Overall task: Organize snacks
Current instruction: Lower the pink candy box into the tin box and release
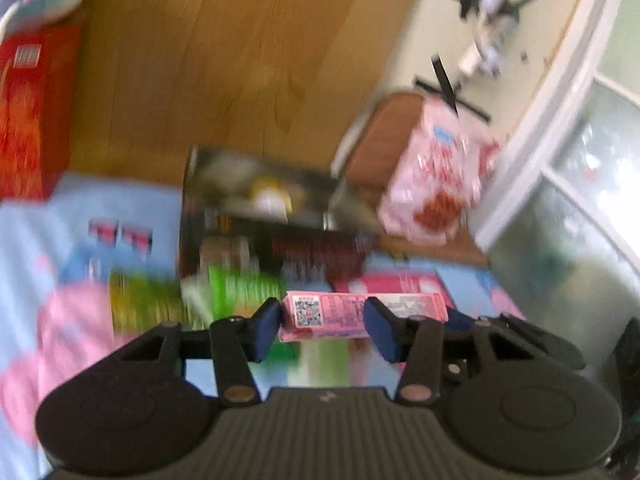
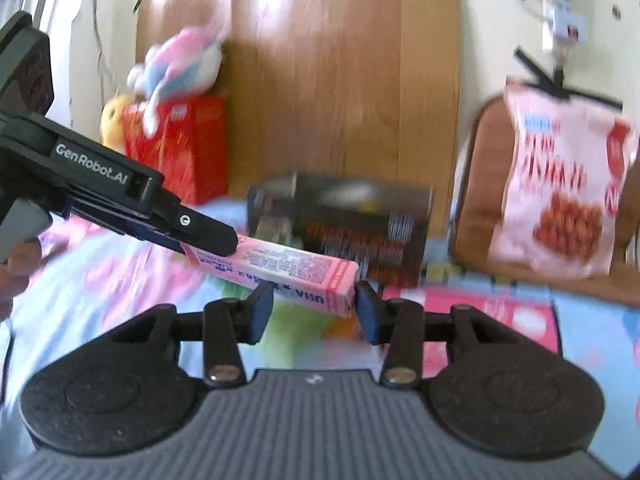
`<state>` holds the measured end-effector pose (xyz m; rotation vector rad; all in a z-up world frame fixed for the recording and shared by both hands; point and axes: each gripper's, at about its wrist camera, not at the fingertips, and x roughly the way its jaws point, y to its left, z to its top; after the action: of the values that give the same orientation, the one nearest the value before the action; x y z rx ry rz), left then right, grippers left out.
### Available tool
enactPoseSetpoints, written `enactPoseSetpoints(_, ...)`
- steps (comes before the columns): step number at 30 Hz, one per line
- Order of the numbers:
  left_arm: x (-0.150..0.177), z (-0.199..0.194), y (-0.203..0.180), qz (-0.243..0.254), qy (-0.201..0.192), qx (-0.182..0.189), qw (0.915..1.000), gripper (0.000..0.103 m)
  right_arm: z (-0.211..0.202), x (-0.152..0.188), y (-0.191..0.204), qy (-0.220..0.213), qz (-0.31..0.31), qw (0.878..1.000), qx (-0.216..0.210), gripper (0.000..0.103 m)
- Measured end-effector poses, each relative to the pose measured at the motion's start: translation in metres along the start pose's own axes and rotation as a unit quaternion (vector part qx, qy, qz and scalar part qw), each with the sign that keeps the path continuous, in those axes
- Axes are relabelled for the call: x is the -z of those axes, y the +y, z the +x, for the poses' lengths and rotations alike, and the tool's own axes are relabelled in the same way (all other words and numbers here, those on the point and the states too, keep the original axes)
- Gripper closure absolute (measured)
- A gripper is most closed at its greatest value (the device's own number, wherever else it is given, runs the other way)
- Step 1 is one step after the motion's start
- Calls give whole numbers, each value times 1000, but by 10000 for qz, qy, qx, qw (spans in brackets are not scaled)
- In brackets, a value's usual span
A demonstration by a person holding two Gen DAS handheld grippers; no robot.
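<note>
A long pink snack box (image 1: 340,312) hangs in the air between both grippers, above a cartoon-print sheet (image 1: 120,208). My left gripper (image 1: 324,326) is shut on it near the end with the QR code. In the right wrist view the left gripper (image 2: 216,240) reaches in from the left and clamps the pink box (image 2: 280,264) at that far end. My right gripper (image 2: 314,312) has the box's other end between its blue pads (image 2: 366,312), which press on it. Both views are blurred.
A black box (image 2: 340,220) stands behind against a wooden panel (image 2: 320,80). A pink snack bag (image 2: 560,184) leans on a brown chair (image 2: 480,200) at the right. A red box (image 2: 180,144) with a plush toy (image 2: 180,64) on top stands left. Green packets (image 1: 240,292) lie on the sheet. A hand (image 2: 16,264) shows at the left edge.
</note>
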<state>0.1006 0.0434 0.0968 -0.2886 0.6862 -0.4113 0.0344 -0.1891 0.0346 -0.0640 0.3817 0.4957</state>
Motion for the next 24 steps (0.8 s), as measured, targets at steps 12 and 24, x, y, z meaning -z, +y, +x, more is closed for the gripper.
enactPoseSetpoints(12,-70,109,30,-482,137,-109,9987,55,120,-54,-45,-73,214,9935,1117,44)
enactPoseSetpoints(24,-31,4,109,-844,-335,-466,9948,47,69,-18,-46,89,1011,9947,-177,38)
